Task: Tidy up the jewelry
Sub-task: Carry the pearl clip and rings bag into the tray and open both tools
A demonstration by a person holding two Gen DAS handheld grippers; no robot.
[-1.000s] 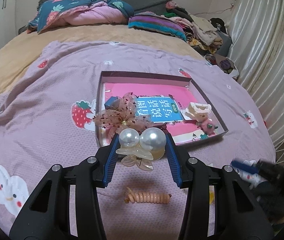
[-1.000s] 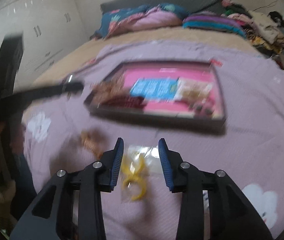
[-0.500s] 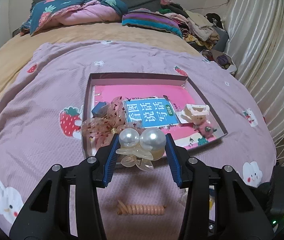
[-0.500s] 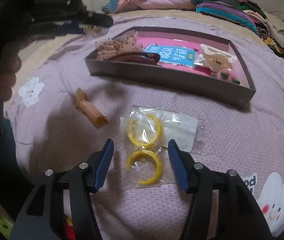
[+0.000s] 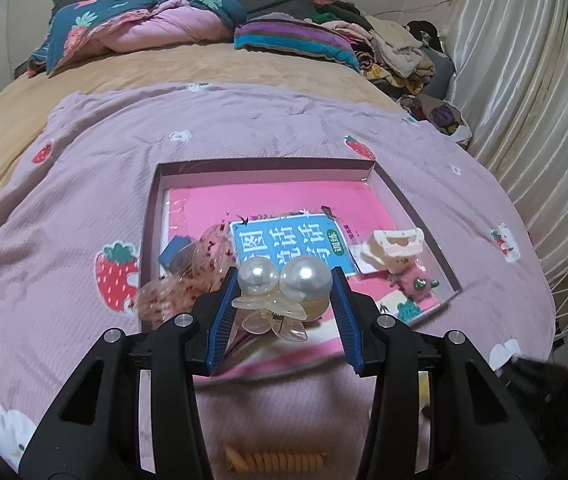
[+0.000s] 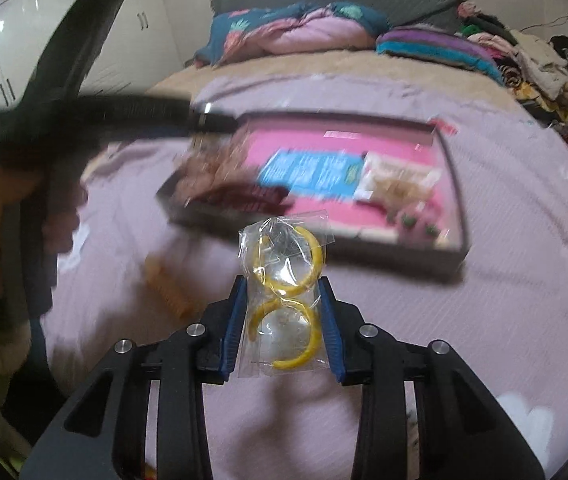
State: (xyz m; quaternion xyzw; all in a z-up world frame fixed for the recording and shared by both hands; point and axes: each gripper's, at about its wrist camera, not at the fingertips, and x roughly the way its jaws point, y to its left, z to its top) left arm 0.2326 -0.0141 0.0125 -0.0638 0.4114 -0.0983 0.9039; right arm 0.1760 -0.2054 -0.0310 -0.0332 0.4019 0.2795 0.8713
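Note:
My left gripper (image 5: 284, 284) is shut on a pearl hair clip (image 5: 284, 286) with two big pearls and clear petals, held over the near edge of the shallow box (image 5: 267, 166). The box has a pink liner and holds a sheer dotted bow (image 5: 199, 264), a cream claw clip (image 5: 394, 242) and a pink toy clip (image 5: 412, 280). My right gripper (image 6: 281, 308) is shut on a clear bag of two yellow hoop earrings (image 6: 284, 284), lifted above the bed in front of the box (image 6: 452, 184).
A peach spiral hair tie (image 5: 275, 460) lies on the lilac blanket (image 5: 83, 184) below my left gripper. The left gripper's arm (image 6: 83, 116) crosses the right wrist view at left. Pillows and clothes are piled at the head of the bed; curtains hang at right.
My right gripper closed on the earring bag and lifted it off the blanket. My left gripper moved forward with the pearl clip, over the box's near edge.

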